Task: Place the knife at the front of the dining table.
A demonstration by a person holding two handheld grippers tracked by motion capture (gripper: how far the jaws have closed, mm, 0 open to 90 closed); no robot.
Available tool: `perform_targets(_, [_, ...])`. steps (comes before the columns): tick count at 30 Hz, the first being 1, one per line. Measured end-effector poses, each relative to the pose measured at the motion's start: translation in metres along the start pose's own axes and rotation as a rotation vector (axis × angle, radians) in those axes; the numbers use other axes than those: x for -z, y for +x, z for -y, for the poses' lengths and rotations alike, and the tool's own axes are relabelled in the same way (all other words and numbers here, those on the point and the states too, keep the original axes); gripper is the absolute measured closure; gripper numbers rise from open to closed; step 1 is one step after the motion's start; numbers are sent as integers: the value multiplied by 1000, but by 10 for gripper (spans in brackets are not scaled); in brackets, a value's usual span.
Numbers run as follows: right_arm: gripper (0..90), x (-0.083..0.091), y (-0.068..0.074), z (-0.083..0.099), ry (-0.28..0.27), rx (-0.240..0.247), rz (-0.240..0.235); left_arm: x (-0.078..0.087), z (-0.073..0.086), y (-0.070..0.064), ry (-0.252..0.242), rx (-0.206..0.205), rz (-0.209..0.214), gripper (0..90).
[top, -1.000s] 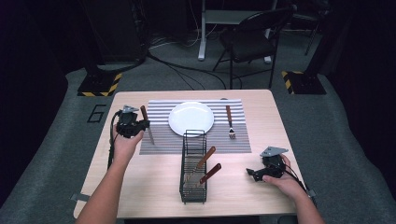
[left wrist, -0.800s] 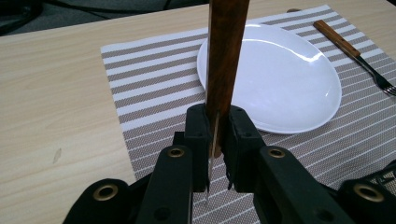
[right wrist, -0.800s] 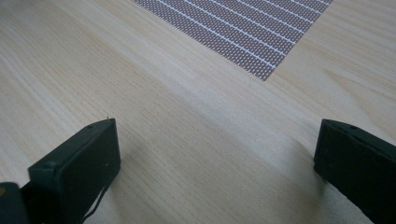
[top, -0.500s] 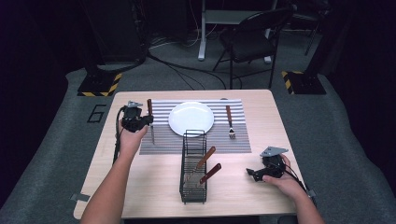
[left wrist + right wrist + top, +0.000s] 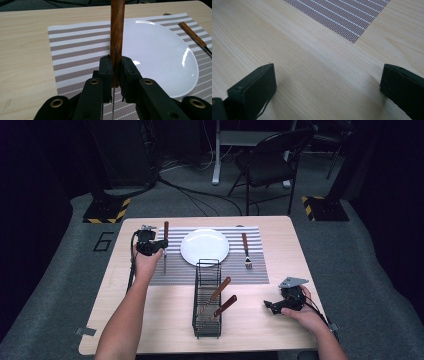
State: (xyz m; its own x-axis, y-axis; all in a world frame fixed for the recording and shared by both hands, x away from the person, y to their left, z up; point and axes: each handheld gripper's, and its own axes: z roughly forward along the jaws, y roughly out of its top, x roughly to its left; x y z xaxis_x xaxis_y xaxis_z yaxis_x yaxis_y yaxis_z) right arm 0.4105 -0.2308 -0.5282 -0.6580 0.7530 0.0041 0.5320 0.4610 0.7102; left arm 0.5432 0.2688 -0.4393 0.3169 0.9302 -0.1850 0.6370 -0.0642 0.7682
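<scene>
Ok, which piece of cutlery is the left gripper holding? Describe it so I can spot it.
Start at the striped placemat, then the white plate. Just left of the plate, the left gripper clamps a wooden-handled knife handle-up, unlike the fork lying flat on the right.

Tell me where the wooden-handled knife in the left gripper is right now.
In the high view, the knife is clamped in the left gripper, handle up, over the left part of the striped placemat, just left of the white plate.
</scene>
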Motion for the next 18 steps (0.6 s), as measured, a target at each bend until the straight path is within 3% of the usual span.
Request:
perform_targets(13, [0,0,0,0,0,2,-2,-26,7,22,-24,167,5,806])
perform_targets(18, [0,0,0,0,1,2,-2,-34,9,23,-29,180,-8,806])
